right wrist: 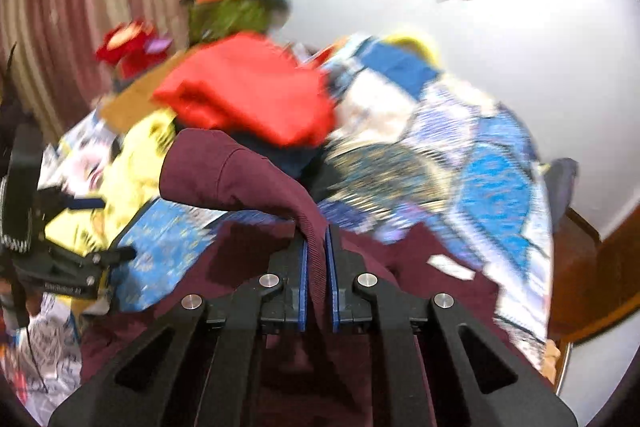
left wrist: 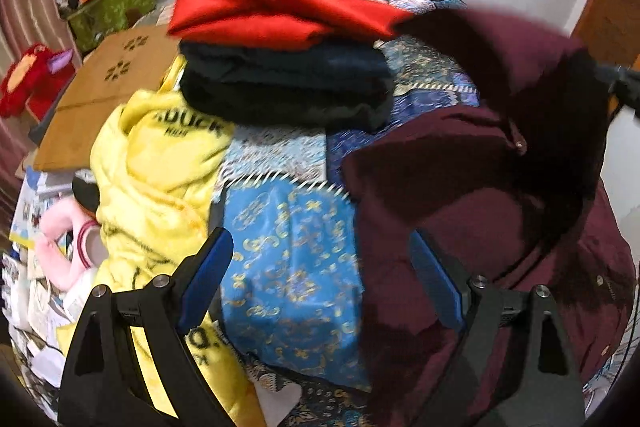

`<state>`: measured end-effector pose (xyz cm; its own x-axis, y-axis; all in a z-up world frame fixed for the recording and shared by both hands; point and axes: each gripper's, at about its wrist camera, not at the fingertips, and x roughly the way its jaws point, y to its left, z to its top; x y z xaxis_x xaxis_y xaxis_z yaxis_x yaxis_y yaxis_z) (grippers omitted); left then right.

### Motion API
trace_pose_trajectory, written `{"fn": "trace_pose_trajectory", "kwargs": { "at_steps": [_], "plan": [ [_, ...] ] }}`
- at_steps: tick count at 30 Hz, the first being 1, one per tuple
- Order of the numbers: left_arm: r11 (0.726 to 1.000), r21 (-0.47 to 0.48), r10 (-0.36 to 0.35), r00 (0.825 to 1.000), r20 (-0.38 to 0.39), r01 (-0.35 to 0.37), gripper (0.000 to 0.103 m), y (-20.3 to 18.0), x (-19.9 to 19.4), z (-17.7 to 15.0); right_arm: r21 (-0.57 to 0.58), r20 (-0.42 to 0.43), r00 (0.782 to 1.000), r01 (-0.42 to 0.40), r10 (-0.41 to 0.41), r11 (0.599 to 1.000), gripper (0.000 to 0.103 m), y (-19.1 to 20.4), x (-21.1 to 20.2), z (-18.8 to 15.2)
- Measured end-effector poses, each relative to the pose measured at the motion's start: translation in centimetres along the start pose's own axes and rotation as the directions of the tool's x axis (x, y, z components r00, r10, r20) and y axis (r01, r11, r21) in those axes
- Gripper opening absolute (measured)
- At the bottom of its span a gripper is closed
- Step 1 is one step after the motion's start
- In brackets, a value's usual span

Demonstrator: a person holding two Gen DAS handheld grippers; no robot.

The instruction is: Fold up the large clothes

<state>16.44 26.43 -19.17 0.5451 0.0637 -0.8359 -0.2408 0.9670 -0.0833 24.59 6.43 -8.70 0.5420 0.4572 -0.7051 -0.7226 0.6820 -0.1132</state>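
Right gripper [right wrist: 316,247] clamps ribbed cuff of maroon cloth garment [left wrist: 460,187]; left gripper [left wrist: 320,267] gapes, empty. Ahead we see folded red-and-dark stack [left wrist: 280,67]; maroon fold unfinished.

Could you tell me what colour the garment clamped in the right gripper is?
Maroon garment; clearest in the right wrist view.

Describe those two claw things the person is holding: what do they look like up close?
Both are black plastic. The left gripper and the right gripper each have two angular, strut-like fingers with triangular cut-outs, round silver pivot bolts and flat blue pads on the inner faces. From the right camera, the left one's body shows small white lettering, too blurred to read, and a thin dark cable.
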Motion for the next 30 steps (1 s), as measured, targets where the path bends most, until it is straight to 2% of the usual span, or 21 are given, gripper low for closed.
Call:
{"fn": "trace_pose_trajectory", "kwargs": {
  "at_steps": [5,9,15,18,23,28,29,30],
  "plan": [
    [0.999,0.050,-0.018,1.000,0.015,0.017,0.089,-3.2,-0.2,1.2,0.128,0.077,0.994,0.063,-0.073,0.990,0.006,-4.9,-3.9,-1.3],
    [0.995,0.087,-0.038,0.999,-0.008,0.039,0.089,-6.1,0.9,1.6,0.236,0.099,0.989,0.084,-0.110,0.968,0.005,-8.7,-6.1,-3.6],
    [0.986,0.161,-0.032,0.994,-0.100,0.048,0.089,-10.3,4.0,1.2,0.376,0.071,0.982,0.137,-0.175,0.917,0.005,-13.4,-7.8,-8.7],
    [0.979,0.196,-0.020,0.988,-0.155,0.051,0.089,-11.7,5.6,0.2,0.439,0.006,0.983,0.165,-0.186,0.883,0.005,-15.4,-7.3,-12.0],
    [0.977,0.207,-0.004,0.985,-0.173,0.040,0.090,-12.2,6.1,-1.0,0.491,-0.130,0.979,0.201,-0.156,0.848,0.005,-17.9,-5.3,-15.7],
    [0.981,0.192,0.009,0.986,-0.168,0.024,0.089,-11.9,6.0,-0.4,0.563,-0.190,0.980,0.154,-0.054,0.812,0.006,-19.5,-3.7,-16.5],
    [0.981,0.193,0.015,0.987,-0.157,0.016,0.089,-11.9,5.8,0.0,0.570,-0.194,0.981,0.137,-0.029,0.810,0.008,-19.6,-3.1,-16.2],
    [0.981,0.195,0.019,0.989,-0.147,0.010,0.089,-11.9,5.6,0.3,0.574,-0.201,0.980,0.126,-0.009,0.809,0.015,-19.6,-2.5,-15.7]
  ]
}}
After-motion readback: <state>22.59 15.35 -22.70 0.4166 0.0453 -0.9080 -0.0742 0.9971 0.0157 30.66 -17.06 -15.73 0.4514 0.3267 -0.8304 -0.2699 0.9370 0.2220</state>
